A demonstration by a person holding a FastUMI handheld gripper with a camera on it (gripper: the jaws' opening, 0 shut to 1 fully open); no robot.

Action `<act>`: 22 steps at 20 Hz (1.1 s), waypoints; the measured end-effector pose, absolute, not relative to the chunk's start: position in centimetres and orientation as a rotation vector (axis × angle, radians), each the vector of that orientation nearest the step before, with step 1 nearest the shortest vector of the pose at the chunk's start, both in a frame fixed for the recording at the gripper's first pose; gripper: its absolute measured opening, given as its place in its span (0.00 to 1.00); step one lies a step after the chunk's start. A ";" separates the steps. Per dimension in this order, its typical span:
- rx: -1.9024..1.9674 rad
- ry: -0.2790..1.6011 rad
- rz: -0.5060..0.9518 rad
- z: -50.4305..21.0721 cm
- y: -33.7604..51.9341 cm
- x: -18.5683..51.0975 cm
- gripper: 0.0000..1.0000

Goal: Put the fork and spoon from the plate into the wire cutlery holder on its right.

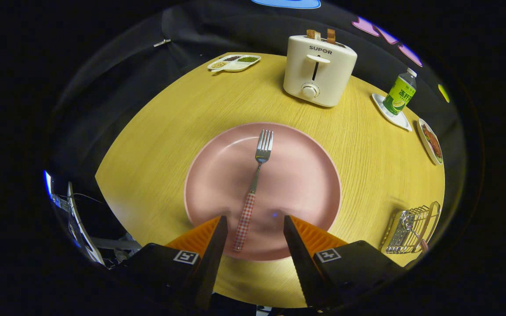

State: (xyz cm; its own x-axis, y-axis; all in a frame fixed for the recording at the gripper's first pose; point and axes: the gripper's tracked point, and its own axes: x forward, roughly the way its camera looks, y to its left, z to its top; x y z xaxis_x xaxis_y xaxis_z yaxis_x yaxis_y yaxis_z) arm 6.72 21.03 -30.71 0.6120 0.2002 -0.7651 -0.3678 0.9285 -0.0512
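Note:
A pink plate [301,184] lies on the round wooden table just ahead of my gripper [254,222]. On it rests a fork [253,188] with a red checked handle, tines pointing away. The handle's end lies between my two fingers, which stand open and apart from it, above the plate's near rim. The wire cutlery holder [411,230] sits to the right of the plate near the table's edge. A spoon [408,221] lies inside it, its bowl showing among the wires.
A white toaster [319,72] with two slices of toast stands beyond the plate. A divided dish of beans [234,62] sits at the far left. A green bottle [399,93] on a white saucer and a small plate of food [431,141] line the right edge.

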 end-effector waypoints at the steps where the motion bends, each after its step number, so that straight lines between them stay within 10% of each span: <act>1: -0.208 0.863 0.329 -31.2 21.3 6.7 0.77; 11: -0.140 0.954 0.294 -33.0 21.7 6.7 0.20; 22: -0.042 0.976 0.395 -30.6 20.7 6.9 0.10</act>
State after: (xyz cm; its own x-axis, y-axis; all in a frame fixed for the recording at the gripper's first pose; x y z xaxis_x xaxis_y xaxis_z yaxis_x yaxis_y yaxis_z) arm 6.94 20.75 -30.64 0.4950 0.3073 -0.8128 -0.3448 0.9280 0.1408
